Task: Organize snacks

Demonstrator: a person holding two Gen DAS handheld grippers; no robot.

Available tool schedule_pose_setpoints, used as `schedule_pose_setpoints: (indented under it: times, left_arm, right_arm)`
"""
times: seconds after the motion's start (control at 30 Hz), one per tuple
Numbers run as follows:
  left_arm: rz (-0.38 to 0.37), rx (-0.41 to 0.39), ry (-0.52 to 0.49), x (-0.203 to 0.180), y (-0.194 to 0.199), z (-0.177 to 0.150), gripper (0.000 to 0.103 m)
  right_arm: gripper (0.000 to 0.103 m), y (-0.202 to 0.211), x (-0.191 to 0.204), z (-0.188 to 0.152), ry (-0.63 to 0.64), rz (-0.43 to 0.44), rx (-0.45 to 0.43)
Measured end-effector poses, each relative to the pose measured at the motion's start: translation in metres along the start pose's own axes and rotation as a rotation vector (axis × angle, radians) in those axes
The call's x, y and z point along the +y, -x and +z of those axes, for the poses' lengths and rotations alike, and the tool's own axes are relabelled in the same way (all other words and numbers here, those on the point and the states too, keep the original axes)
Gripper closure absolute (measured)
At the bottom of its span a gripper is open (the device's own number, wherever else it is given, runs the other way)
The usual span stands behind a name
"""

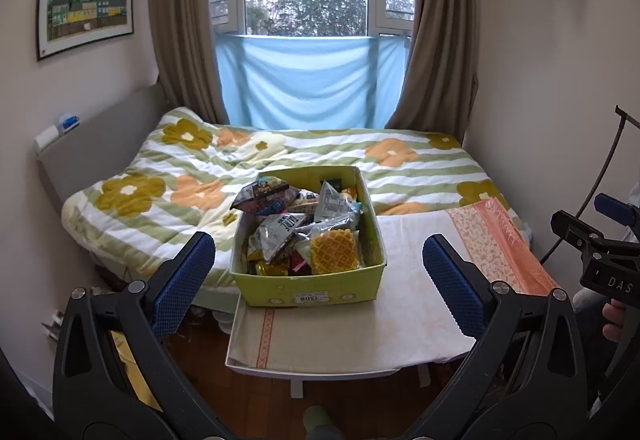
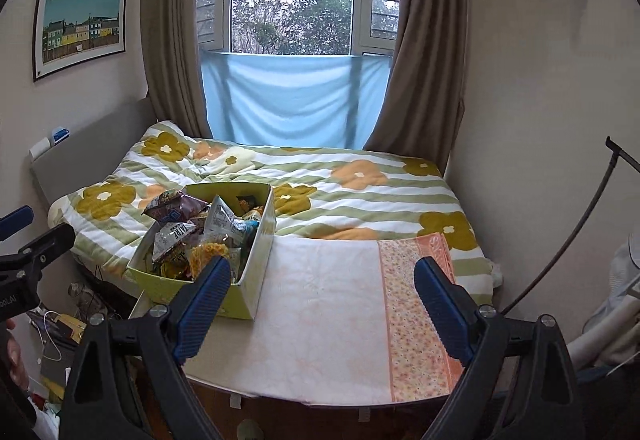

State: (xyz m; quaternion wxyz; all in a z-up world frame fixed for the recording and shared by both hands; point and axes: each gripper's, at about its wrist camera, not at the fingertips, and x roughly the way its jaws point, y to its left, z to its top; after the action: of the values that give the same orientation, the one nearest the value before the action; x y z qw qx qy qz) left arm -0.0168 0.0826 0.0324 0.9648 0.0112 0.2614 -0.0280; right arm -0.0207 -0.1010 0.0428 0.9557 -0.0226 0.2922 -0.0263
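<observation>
I see the bed (image 1: pixel 320 159) across mid-frame, the cloth-covered bench (image 1: pixel 380 320) below it. Green snack box (image 1: pixel 308 280) sits centre frame on the bench, waffle pack (image 1: pixel 334 250) on top. Left tool (image 1: pixel 318 276) spread, empty; right tool (image 2: pixel 322 298) spread, empty.

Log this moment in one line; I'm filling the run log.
phase: start | left gripper: open, empty | right gripper: open, empty | snack box: full, on table's left | nothing grasped

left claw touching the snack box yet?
Apart. In the left wrist view the left claw is open, both fingers short of the snack box, with tablecloth and floor showing between fingers and box.
</observation>
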Motion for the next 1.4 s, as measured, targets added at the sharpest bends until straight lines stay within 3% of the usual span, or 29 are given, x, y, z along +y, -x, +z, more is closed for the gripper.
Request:
schedule_pose_setpoints:
  times: [0.47,1.4]
  left_arm:
    - [-0.028,-0.029,-0.009,-0.011,0.026,-0.011,0.000]
    - [-0.032,-0.034,-0.005,-0.020,0.024,-0.013,0.000]
  right_arm:
    - [0.012,0.026,-0.009,-0.020,-0.062,-0.006,-0.026]
    - [0.012,0.026,-0.012,-0.019,-0.068,-0.005,-0.035]
